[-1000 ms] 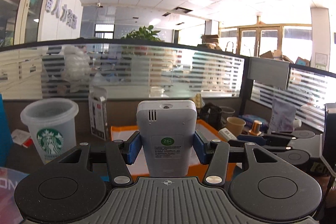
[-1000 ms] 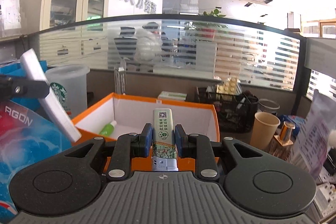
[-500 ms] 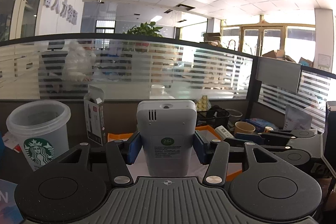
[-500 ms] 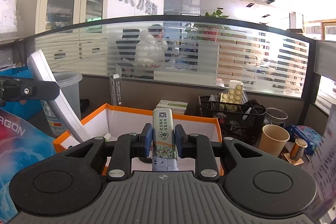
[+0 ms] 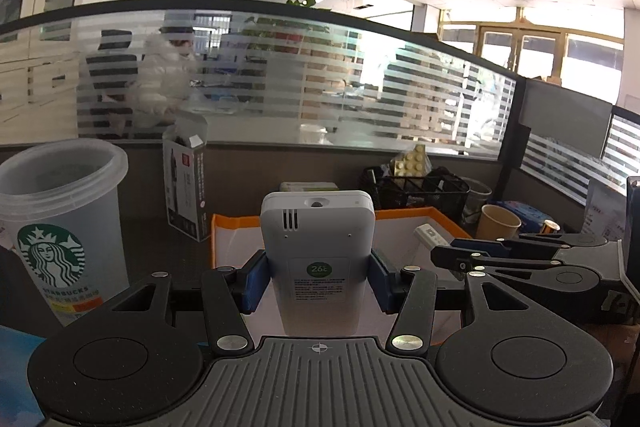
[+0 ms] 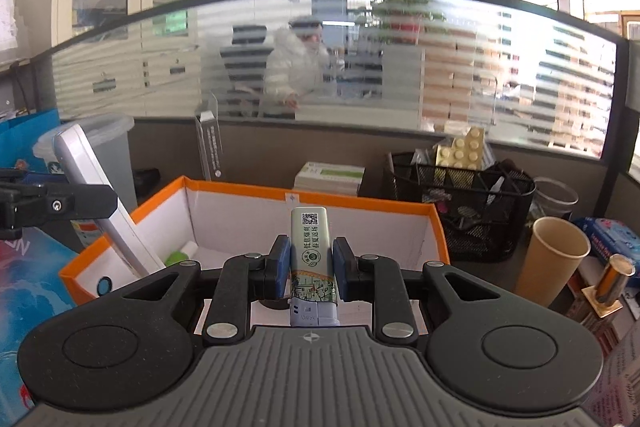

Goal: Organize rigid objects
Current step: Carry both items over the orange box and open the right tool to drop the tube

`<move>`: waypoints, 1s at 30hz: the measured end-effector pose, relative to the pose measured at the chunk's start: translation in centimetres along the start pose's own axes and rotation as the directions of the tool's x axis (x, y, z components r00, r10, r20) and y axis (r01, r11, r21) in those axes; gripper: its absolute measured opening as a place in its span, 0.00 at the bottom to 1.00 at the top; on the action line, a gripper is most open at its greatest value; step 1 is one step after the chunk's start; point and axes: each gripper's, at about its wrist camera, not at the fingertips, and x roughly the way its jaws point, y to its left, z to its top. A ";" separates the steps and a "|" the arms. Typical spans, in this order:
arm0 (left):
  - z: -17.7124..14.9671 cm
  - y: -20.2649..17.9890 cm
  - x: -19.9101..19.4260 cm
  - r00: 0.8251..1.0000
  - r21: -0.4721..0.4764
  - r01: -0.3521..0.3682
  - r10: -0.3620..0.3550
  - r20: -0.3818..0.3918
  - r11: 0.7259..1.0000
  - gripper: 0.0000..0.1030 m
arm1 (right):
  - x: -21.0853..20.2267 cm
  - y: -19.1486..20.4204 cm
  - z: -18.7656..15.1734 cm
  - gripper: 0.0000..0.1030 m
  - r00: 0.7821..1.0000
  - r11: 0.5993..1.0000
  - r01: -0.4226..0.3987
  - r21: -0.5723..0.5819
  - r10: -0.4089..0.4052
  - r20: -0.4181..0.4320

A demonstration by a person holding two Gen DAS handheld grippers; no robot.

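My left gripper (image 5: 317, 281) is shut on a white remote control (image 5: 318, 247), held upright just in front of the orange-rimmed white box (image 5: 404, 217). In the right wrist view the same remote (image 6: 102, 203) leans over the box's left edge. My right gripper (image 6: 310, 267) is shut on a small green-printed lighter (image 6: 311, 255), held upright at the near side of the box (image 6: 360, 201). A green-and-white object (image 6: 180, 255) lies inside the box. The right gripper's arm (image 5: 520, 255) shows at the right of the left wrist view.
A clear Starbucks cup (image 5: 64, 227) stands left of the box. A tall carton (image 5: 185, 187) stands behind it. A black mesh organizer (image 6: 460, 207), a paper cup (image 6: 556, 259), a stack of flat boxes (image 6: 330, 179) and a brass item (image 6: 612, 279) sit right and behind.
Both grippers have moved forward toward the orange box while keeping their objects. The remote now hangs over the box's left edge.
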 end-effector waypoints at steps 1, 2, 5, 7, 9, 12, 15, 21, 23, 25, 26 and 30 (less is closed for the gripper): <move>-0.1 0.1 0.3 1.000 -0.003 0.001 -0.001 -0.007 1.000 0.49 | 0.4 0.0 0.0 0.20 1.000 1.000 0.003 -0.006 -0.003 -0.010; -0.1 0.2 0.6 1.000 -0.004 0.002 -0.002 -0.013 1.000 0.49 | 0.8 0.0 -0.1 0.20 1.000 1.000 0.004 -0.010 -0.005 -0.019; -0.3 0.4 1.2 1.000 -0.008 0.008 -0.008 -0.028 1.000 0.49 | 1.8 0.1 -0.3 0.20 0.999 1.000 0.005 -0.023 -0.006 -0.045; -0.6 0.5 1.6 0.999 -0.010 0.013 -0.013 -0.037 1.000 0.49 | 2.4 0.1 -0.5 0.20 0.998 1.000 0.007 -0.026 -0.008 -0.060; -0.8 0.6 1.9 0.999 -0.013 0.016 -0.017 -0.046 1.000 0.49 | 3.0 0.1 -0.7 0.20 0.997 1.000 0.009 -0.028 -0.011 -0.077; -1.1 0.9 2.3 0.998 -0.018 0.020 -0.021 -0.060 1.000 0.49 | 3.7 0.1 -0.9 0.20 0.995 1.000 0.007 -0.028 -0.010 -0.101; -1.3 1.2 2.7 0.997 -0.027 0.022 -0.024 -0.072 0.999 0.49 | 4.1 0.2 -0.9 0.20 0.993 0.999 0.008 -0.036 -0.013 -0.120; -1.5 1.7 3.1 0.996 -0.036 0.023 -0.026 -0.089 0.999 0.49 | 4.9 0.3 -1.0 0.20 0.989 0.999 0.010 -0.044 -0.017 -0.150; -1.5 1.8 3.3 0.995 -0.037 0.025 -0.029 -0.097 0.999 0.49 | 5.3 0.3 -1.1 0.20 0.986 0.999 0.011 -0.047 -0.019 -0.164; -1.5 1.9 3.6 0.994 -0.039 0.026 -0.030 -0.109 0.999 0.49 | 5.6 0.3 -1.1 0.21 0.984 0.999 0.010 -0.051 -0.019 -0.179; -1.5 1.9 3.6 0.993 -0.036 0.028 -0.031 -0.110 0.999 0.49 | 5.7 0.3 -1.1 0.20 0.982 0.999 0.009 -0.054 -0.019 -0.186; -1.2 1.7 3.8 0.992 -0.009 0.031 -0.032 -0.123 0.999 0.49 | 6.1 0.2 -1.0 0.21 0.976 0.998 0.005 -0.065 -0.019 -0.215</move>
